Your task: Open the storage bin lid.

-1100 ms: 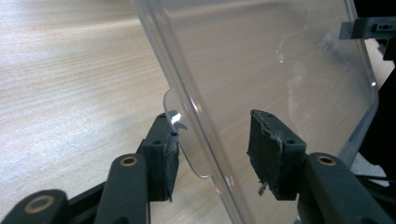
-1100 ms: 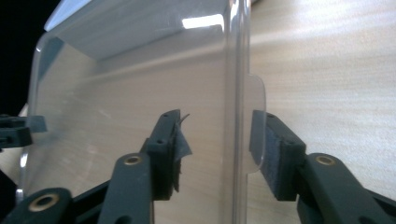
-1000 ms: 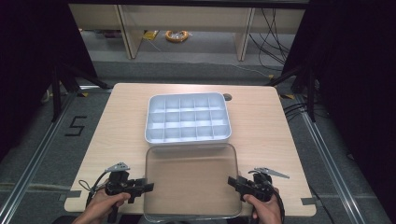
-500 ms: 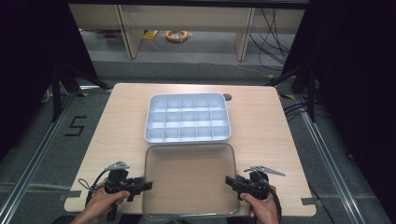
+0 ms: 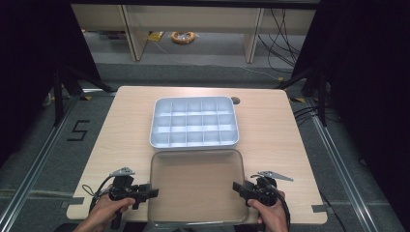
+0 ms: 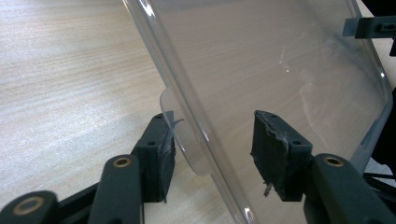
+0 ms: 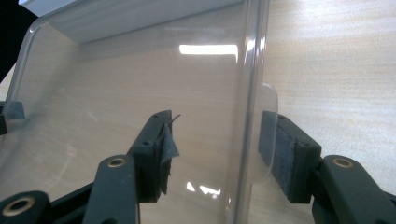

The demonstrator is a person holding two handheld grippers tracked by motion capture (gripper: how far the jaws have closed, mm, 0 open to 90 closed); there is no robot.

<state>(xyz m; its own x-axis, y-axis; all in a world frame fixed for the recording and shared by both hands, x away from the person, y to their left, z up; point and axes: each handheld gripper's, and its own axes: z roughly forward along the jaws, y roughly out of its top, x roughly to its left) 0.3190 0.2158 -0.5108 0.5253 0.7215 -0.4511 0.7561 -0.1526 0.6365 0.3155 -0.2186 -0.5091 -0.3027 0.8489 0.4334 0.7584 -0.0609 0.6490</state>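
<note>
Nearest the person, the left gripper (image 5: 153, 193) and the right gripper (image 5: 235, 186) sit at the two short sides of the clear plastic lid (image 5: 197, 186), which lies flat on the near part of the wooden table (image 5: 121, 121) with its front edge just over the table's edge. Compared with a second ago both hands have crept slightly inward, so each pair of jaws now straddles a side rim of the lid rather than waiting beside it. In the left gripper view the left gripper (image 6: 212, 140) is open wide, one pad outside the rim by the small rounded tab (image 6: 184, 135), the other over the lid's face, with gaps on both sides. The right gripper view shows the same: the right gripper (image 7: 215, 140) is spread around the rim and its tab (image 7: 267, 135), not yet pinching. This looks like a two-handed grasp being lined up; closing both would likely come next. Farther back, the white compartment tray (image 5: 194, 123) stands empty and uncovered, just beyond the lid's far edge.
</note>
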